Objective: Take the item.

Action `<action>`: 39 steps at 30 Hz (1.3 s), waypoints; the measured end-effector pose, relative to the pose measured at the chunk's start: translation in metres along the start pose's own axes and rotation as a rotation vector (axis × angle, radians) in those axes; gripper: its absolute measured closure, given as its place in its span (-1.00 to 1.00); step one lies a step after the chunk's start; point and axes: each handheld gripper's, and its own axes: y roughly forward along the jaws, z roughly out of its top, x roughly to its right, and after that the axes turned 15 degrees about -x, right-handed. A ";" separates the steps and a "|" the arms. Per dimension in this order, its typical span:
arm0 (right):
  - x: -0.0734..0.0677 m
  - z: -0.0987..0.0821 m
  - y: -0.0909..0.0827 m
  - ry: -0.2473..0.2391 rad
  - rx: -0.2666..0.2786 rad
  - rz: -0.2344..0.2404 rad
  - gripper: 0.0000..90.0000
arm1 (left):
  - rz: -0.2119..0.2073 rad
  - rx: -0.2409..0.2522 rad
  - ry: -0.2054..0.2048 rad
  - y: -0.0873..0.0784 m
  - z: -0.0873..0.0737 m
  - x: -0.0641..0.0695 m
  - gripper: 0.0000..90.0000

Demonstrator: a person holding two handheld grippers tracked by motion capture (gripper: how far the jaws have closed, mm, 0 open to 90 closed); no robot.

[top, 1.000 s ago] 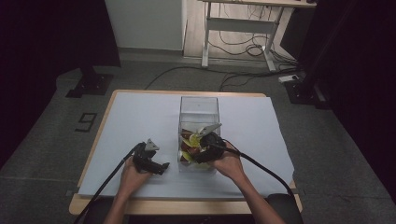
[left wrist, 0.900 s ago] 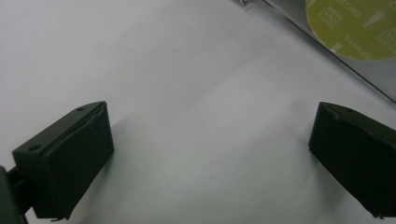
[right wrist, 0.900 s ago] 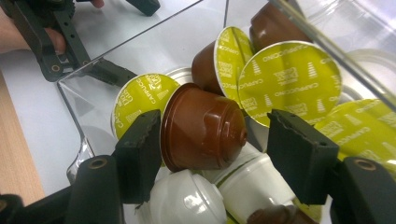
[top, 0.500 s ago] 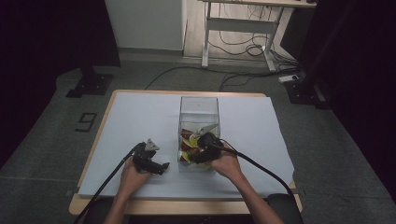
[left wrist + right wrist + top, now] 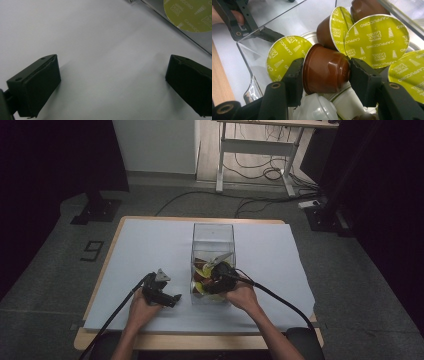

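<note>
Right gripper (image 5: 325,72) is reaching into the clear box (image 5: 213,232); its jaws have just been closing and are pressing both sides of a brown coffee capsule (image 5: 324,70) lying among yellow-lidded capsules (image 5: 375,40) in the box. Left gripper (image 5: 112,85) is resting on the white table cover (image 5: 145,245) just left of the box, jaws wide apart with nothing between them.

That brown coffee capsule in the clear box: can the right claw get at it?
Probably yes: the right claw has just been closing, and its pads already touch both sides of the brown capsule inside the open-topped clear box.
</note>
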 end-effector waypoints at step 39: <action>0.010 -0.009 -0.056 0.007 0.114 -0.054 0.04 | 0.000 0.001 -0.001 0.000 0.000 0.000 -1.00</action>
